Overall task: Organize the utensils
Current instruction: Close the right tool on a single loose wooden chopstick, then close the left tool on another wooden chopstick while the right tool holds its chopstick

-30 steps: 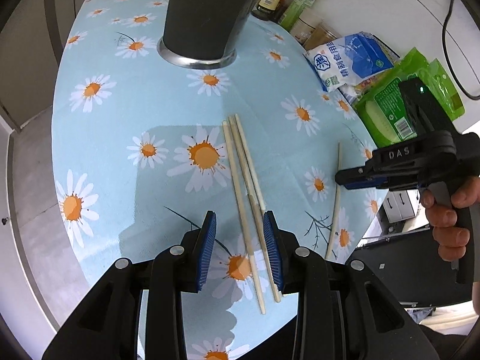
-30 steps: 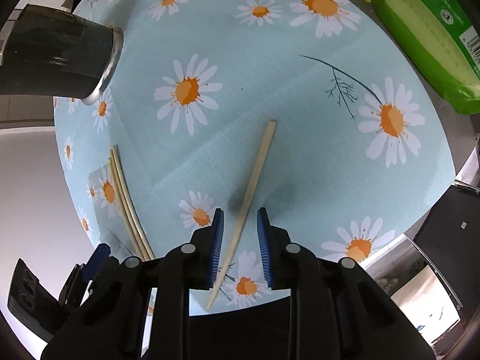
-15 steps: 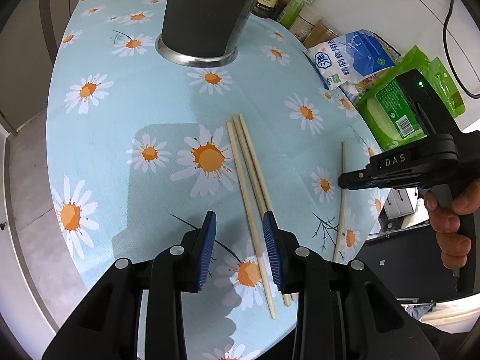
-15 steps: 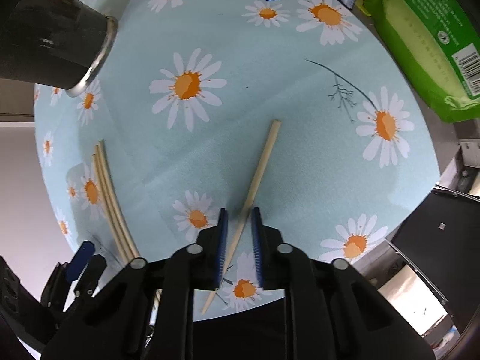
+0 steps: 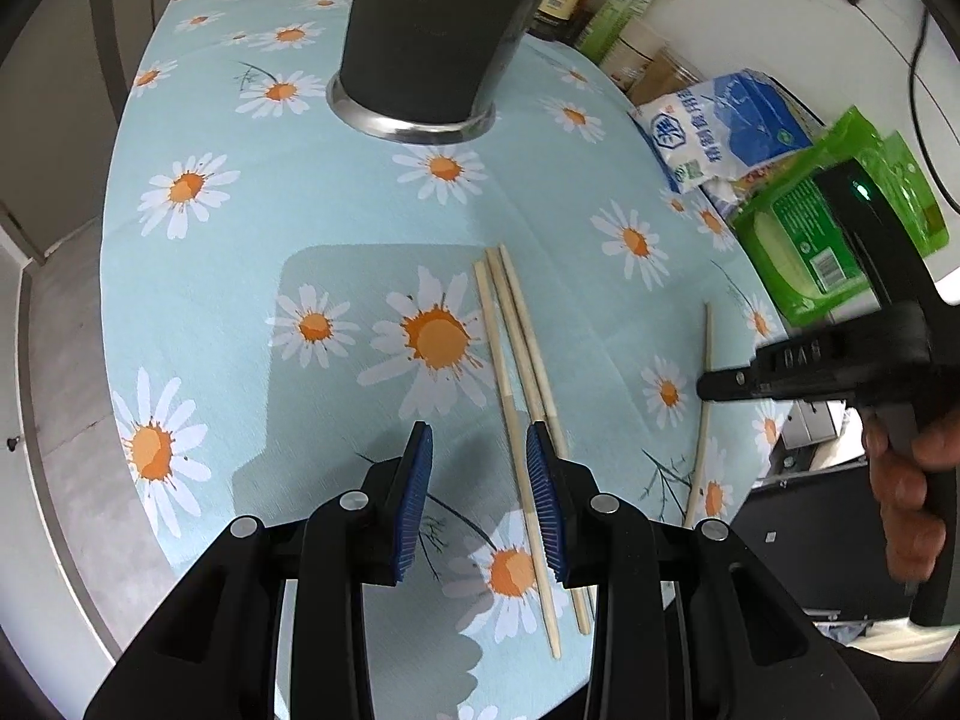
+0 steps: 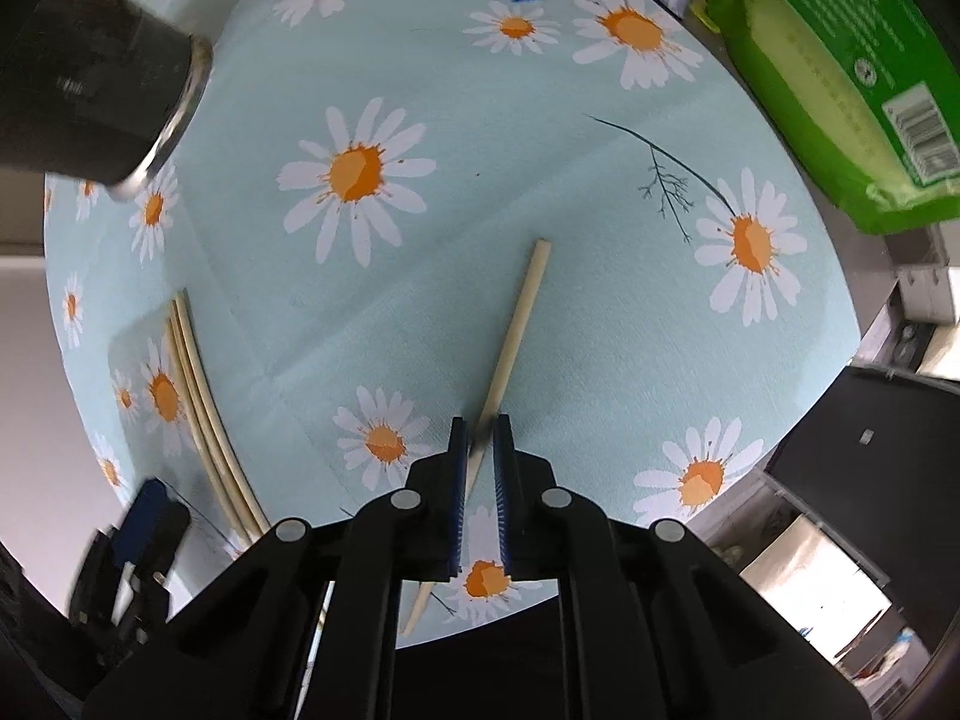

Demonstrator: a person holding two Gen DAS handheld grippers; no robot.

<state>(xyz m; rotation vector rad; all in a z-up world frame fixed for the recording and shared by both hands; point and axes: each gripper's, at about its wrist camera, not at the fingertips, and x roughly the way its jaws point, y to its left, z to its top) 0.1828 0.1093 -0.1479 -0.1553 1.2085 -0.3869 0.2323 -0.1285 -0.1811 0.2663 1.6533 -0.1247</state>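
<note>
- The step in hand looks like picking up the stray chopstick (image 6: 517, 324): the right claw (image 6: 478, 450) points down at the counter (image 6: 420, 60) and its pads are pinched together on the stick's lower part.
- The stick's blunt end lies ahead of that claw and its thin tip runs back beneath it, toward the counter's near edge.
- The left claw (image 5: 478, 483) hangs above the counter with its pads apart and nothing gripped. The three chopsticks (image 5: 516, 354) lie side by side just ahead of it, and their near ends pass between and under its right pad.
- The dark cup (image 5: 432, 30) stands well ahead of the left claw, upright.
- Next move, as I judge it: lift the stray stick clear without letting it pivot in so thin a grip, then carry it to the other three or to the cup.
- Hard to tell: whether the stick is already off the cloth, since the spot at the pads is blurred.
- The cup's top is cut off, so its contents are hidden.
</note>
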